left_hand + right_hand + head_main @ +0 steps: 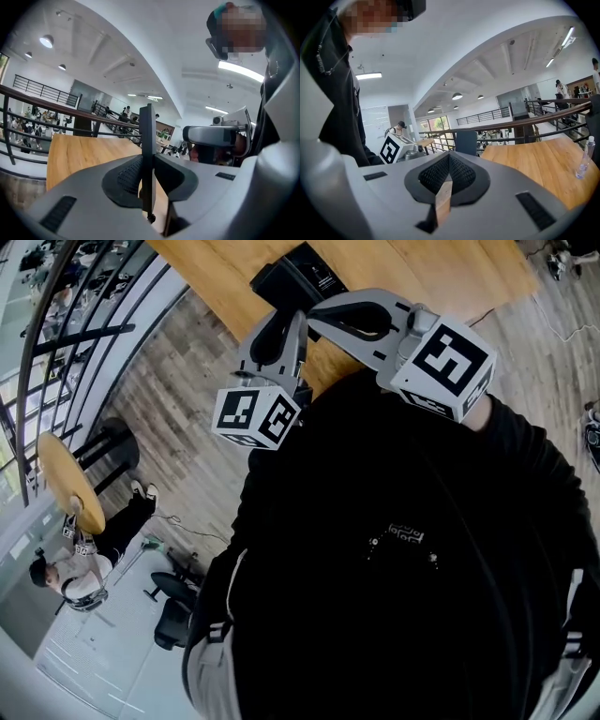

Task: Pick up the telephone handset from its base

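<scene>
Left gripper was clamped on the handset, a thin black slab edge-on between ribbed black pads, over the wood-grain table. White print on the handset was too small to read. Right gripper had its jaws together, nothing between.

The black telephone handset, a flat slab seen edge-on as a thin upright strip with a small nub at its lower end, is clamped on both sides between the jaws of the left gripper, rising above them over the wooden table.
</scene>
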